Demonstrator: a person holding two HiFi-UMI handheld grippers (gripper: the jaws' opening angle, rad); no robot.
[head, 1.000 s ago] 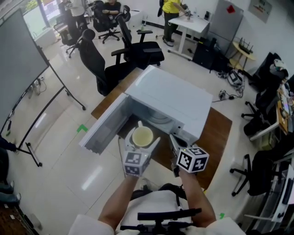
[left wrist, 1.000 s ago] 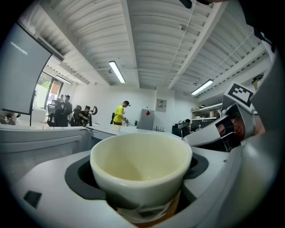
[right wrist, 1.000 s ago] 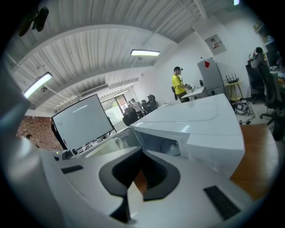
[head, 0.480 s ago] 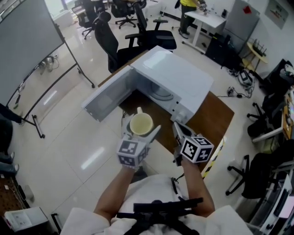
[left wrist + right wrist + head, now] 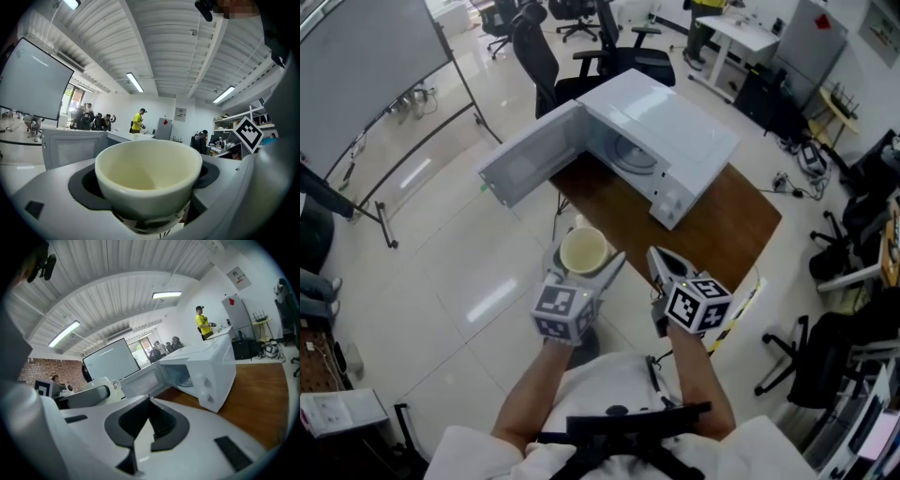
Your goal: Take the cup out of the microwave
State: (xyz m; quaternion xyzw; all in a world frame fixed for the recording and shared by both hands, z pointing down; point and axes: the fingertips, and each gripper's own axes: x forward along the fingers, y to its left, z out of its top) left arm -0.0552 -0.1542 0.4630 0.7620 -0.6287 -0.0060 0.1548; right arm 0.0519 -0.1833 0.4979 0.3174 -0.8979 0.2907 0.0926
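Observation:
The cream cup (image 5: 583, 250) sits empty between the jaws of my left gripper (image 5: 586, 260), which is shut on it and holds it upright. In the left gripper view the cup (image 5: 149, 176) fills the space between the pads. It hangs over the floor, just off the near corner of the wooden table (image 5: 727, 220). The white microwave (image 5: 666, 141) stands on the table with its door (image 5: 530, 159) swung wide open and its turntable bare. My right gripper (image 5: 656, 258) is beside the cup, to its right, jaws closed together with nothing in them (image 5: 149, 399).
Black office chairs (image 5: 581, 56) stand behind the table. A whiteboard on a stand (image 5: 366, 75) is at the left. More chairs and desks (image 5: 862, 216) crowd the right side. People work at a far desk (image 5: 750, 33). Pale tiled floor (image 5: 459, 281) lies below the grippers.
Both grippers have drawn back from the microwave, the left one carrying the cup. The cup was at the oven's mouth and is now well outside it, off the table's edge.

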